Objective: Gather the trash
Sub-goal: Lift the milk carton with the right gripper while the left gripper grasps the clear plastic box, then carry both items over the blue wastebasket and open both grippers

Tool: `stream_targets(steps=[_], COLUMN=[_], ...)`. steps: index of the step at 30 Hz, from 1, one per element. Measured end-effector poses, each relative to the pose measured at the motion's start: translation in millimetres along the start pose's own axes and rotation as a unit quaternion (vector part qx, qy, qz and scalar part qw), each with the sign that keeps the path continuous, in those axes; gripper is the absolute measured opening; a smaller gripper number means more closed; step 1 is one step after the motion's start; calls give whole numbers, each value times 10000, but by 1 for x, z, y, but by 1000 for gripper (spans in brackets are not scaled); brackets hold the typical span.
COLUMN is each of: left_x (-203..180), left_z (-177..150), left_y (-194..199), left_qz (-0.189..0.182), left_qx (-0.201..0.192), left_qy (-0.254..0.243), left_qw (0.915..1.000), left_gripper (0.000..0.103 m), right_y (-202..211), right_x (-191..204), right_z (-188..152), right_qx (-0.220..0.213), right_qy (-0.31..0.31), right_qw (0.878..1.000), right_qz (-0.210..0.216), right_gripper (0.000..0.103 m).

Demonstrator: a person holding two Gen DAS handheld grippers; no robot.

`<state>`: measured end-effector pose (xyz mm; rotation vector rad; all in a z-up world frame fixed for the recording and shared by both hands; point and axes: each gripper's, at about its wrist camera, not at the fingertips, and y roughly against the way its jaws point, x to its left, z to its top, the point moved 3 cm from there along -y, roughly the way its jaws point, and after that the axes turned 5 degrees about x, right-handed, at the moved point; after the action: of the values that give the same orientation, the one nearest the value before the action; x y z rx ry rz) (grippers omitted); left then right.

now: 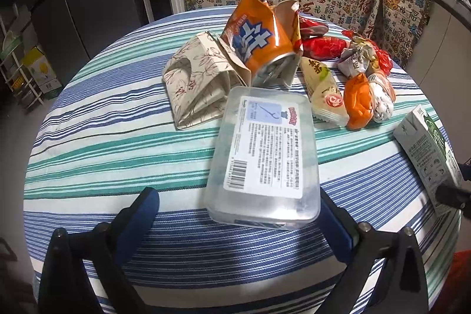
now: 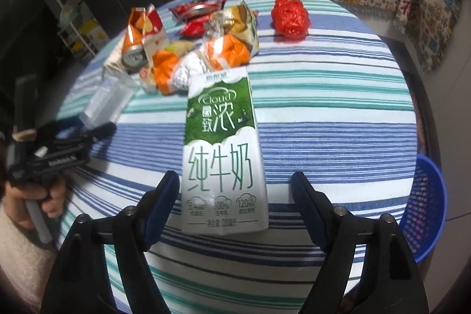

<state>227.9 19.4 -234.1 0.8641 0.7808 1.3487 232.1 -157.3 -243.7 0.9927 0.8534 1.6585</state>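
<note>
A clear plastic box [image 1: 262,161] with a white printed label lies on the striped tablecloth [image 1: 117,137]. Its near end sits between the fingers of my left gripper [image 1: 238,214], which is open wide; the pads do not press on it. A green and white milk carton [image 2: 220,143] lies flat on the cloth with its near end between the fingers of my right gripper [image 2: 235,187]. That gripper is open, with a gap on the carton's right side. The carton [image 1: 426,155] also shows at the right edge of the left wrist view.
Behind the box lie a crushed orange can [image 1: 262,40], a folded floral paper bag [image 1: 197,78] and several snack wrappers [image 1: 356,102]. A crumpled red plastic bag [image 2: 290,16] sits apart at the far right. A blue basket [image 2: 424,205] stands beside the round table, low right. A hand [image 2: 50,193] grips the left tool.
</note>
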Motion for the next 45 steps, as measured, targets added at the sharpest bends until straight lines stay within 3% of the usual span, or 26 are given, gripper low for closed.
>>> stream_targets(steps=[4, 9, 11, 14, 18, 22, 24, 25, 26, 27, 36, 42, 45], left_x=[-1, -2, 0, 3, -2, -10, -14, -15, -19, -20, -39, -114, -157], left_z=[0, -1, -2, 0, 11, 25, 29, 30, 33, 33, 9, 19, 26], left_y=[-1, -1, 0, 6, 10, 5, 5, 6, 6, 8, 55, 93, 104], left_qz=[45, 58, -31, -245, -631, -625, -583, -570, -538, -519, -979, -1539, -1813], left_qx=[-131, -133, -88, -35, 149, 308, 338, 361, 378, 373, -13, -321, -377], left_qy=[88, 86, -10, -115, -307, -470, -595, -660, -713, -756, -618, -922, -1178], left_qw=[9999, 9999, 10000, 9996, 9974, 9965, 9959, 9955, 9953, 9951, 9933, 9833, 9756], left_gripper=[103, 103, 103, 103, 103, 101, 96, 81, 62, 62, 61, 61, 61], right_y=[-8, -22, -25, -18, 2, 2, -4, -6, -10, -10, 47, 89, 113], right_x=[6, 20, 20, 17, 22, 22, 18, 17, 15, 11, -14, -72, -117], right_z=[-1, 1, 7, 18, 36, 53, 59, 58, 57, 55, 39, 31, 21], right_qx=[58, 64, 76, 163, 149, 499, 672, 765, 876, 896, 53, -331, -477], right_qy=[269, 678, 637, 534, 630, 770, 730, 717, 670, 563, 73, -448, -755], right_qw=[9989, 9946, 9949, 9969, 9973, 9945, 9937, 9932, 9928, 9935, 9999, 9978, 9935], right_qz=[-370, -784, -784, -547, -354, -510, -527, -514, -468, -409, -88, -363, -710], right_gripper=[88, 100, 100, 85, 86, 86, 83, 77, 50, 48, 48, 48, 48])
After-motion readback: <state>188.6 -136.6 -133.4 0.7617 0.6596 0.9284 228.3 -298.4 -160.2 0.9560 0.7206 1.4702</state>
